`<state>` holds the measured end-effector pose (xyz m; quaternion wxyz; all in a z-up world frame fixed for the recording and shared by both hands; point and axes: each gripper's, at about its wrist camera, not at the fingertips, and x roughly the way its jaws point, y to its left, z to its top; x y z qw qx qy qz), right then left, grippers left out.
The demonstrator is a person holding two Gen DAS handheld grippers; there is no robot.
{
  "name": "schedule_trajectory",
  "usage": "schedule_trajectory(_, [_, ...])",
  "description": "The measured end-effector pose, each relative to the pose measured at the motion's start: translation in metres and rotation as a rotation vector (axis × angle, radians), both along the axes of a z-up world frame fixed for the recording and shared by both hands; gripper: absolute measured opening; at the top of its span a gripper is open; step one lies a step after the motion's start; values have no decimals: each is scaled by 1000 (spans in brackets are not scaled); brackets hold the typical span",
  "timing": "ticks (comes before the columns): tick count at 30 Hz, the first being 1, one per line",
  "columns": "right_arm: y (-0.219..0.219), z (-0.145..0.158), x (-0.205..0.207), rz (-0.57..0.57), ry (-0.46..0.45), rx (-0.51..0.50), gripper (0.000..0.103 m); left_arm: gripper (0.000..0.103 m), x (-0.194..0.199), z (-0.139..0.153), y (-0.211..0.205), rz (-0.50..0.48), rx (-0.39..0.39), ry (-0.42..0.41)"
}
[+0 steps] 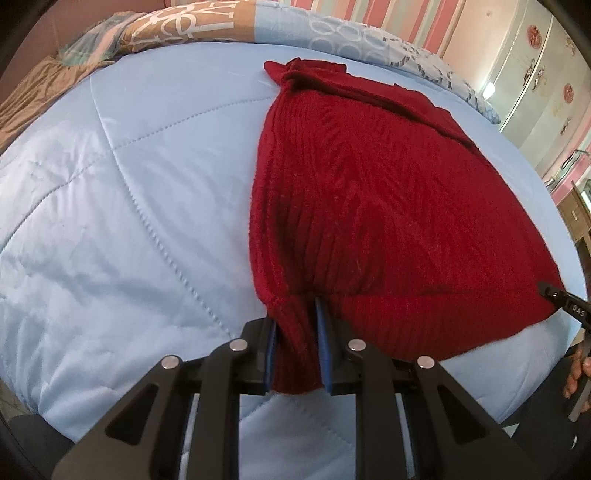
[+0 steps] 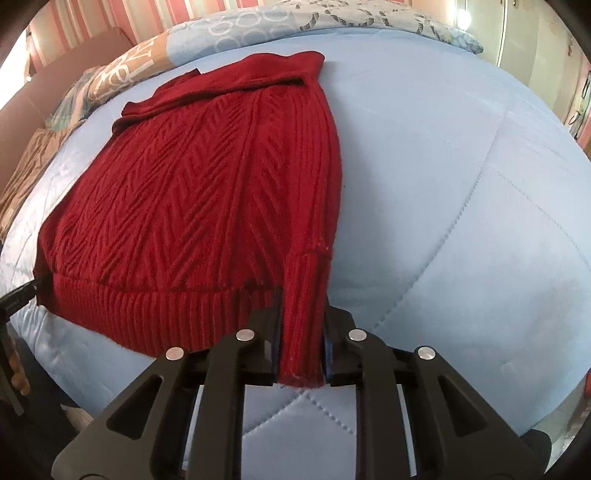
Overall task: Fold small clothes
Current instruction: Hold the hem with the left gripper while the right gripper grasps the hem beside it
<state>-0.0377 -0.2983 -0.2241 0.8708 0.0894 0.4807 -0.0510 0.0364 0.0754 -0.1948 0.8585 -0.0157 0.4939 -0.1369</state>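
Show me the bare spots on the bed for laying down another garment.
The blue quilt is bare left of the red sweater, up to the patterned bedding. It is bare again on the sweater's right side. The middle is taken by the sweater.

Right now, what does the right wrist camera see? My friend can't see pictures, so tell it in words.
The right gripper is shut on the near ribbed corner of a red knitted sweater lying flat on a light blue quilt. At the far left edge, the left gripper's tip meets the sweater's other near corner. Patterned bedding lies behind.
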Motion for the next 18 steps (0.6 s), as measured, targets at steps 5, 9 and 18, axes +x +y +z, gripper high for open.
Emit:
schedule_trajectory(5, [6,0,-1,-2,-9,-39,12,17,-2,0,-15,-17,100,-37])
schedule_trajectory(9, [12,2,-2,13,-26,-69,10,10,-2,5,-23,-22,138,-77])
schedule_trajectory(18, [19,31,13,75,-110,-98,10,10,16,40,-37,-73,179,-214])
